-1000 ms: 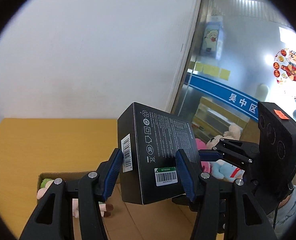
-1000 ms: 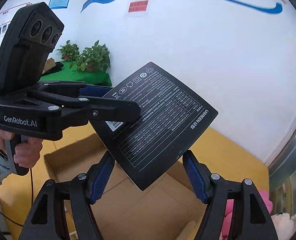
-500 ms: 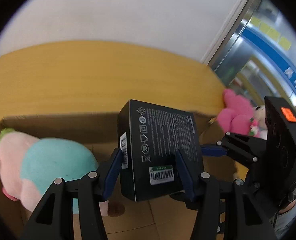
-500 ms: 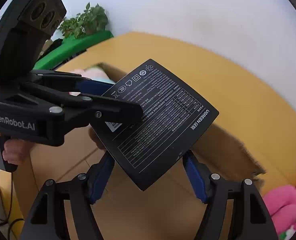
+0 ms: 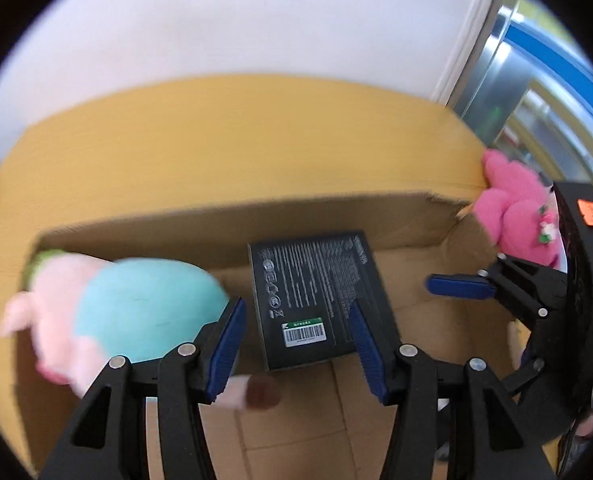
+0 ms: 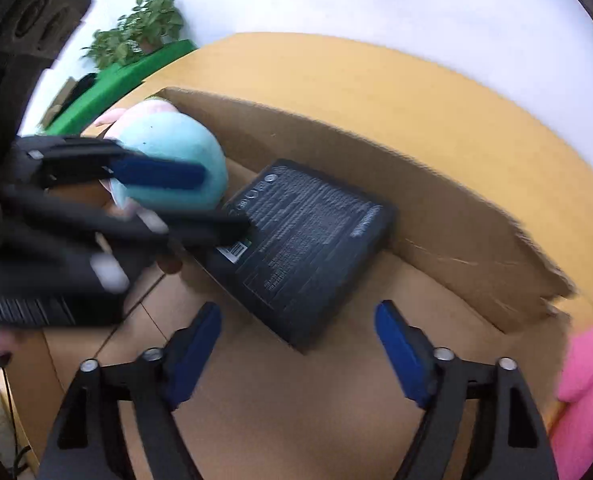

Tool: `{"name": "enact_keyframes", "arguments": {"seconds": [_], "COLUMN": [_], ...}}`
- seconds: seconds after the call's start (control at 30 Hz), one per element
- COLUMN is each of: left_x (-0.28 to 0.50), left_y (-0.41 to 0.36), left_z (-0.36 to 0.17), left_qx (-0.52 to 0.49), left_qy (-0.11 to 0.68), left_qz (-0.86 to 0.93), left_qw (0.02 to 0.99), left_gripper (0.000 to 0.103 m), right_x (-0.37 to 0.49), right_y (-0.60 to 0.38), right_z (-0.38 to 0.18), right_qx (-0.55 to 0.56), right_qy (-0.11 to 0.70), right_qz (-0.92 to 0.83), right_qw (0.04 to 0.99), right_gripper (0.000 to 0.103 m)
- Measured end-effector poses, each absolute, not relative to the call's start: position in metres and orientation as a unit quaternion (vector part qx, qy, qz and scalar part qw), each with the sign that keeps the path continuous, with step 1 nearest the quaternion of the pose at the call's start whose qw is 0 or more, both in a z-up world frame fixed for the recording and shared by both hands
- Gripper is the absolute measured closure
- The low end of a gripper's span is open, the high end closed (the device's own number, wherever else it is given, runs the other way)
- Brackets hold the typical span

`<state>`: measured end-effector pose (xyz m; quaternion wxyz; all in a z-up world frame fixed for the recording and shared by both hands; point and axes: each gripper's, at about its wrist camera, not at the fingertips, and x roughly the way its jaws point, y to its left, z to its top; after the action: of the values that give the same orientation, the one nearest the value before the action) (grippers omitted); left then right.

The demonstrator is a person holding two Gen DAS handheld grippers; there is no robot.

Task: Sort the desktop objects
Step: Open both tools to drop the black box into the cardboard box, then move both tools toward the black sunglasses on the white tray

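The black rectangular printed box (image 5: 316, 296), previously clamped in the left tool (image 5: 296, 344), now lies on the floor of the brown cardboard carton (image 6: 456, 216). Left tool fingers have spread clear of it. The right tool (image 6: 296, 344) has withdrawn.

We can make out little lettering. The black box (image 5: 316, 296) carries blurred white print and symbols we cannot read, plus a green-topped barcode sticker (image 5: 303, 332) near its lower edge. Nothing else bears legible text.
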<state>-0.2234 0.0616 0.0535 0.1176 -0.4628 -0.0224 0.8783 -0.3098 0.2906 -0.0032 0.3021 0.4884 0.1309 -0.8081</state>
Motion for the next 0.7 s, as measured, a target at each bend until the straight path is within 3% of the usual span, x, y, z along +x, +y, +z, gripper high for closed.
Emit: {"name": "enact_keyframes", "arguments": {"seconds": [0.1,0.2,0.27,0.4,0.7], "left_x": [-0.185,-0.139,-0.108,-0.044,0.039], "left_y": [0.044,0.038,0.038,0.038,0.036], "left_z": [0.091,0.128,0.146,0.164,0.162], "left_qx": [-0.4,-0.331,-0.283,-0.207,-0.175], "left_qy": [-0.014,-0.013,-0.017,-0.006,0.0], "left_qz": [0.909,0.936,0.952,0.97,0.978], "left_qw": [0.117,0.117,0.114,0.124,0.115], "left_gripper": [0.048,0.035,0.023,0.022,0.022], "right_x": [-0.285,-0.236,-0.19,-0.125,-0.023], "right_y": [0.315,0.331,0.348,0.343,0.303], "right_z": [0.024,0.063,0.09,0.116,0.134], "right_qx": [0.465,0.41,0.361,0.317,0.287], "right_qy": [0.104,0.066,0.047,0.033,0.053], "right_qz": [-0.838,-0.879,-0.908,-0.93,-0.948], "right_qw": [0.266,0.236,0.209,0.181,0.131], "right_gripper": [0.018,0.0,0.0,0.0,0.0]}}
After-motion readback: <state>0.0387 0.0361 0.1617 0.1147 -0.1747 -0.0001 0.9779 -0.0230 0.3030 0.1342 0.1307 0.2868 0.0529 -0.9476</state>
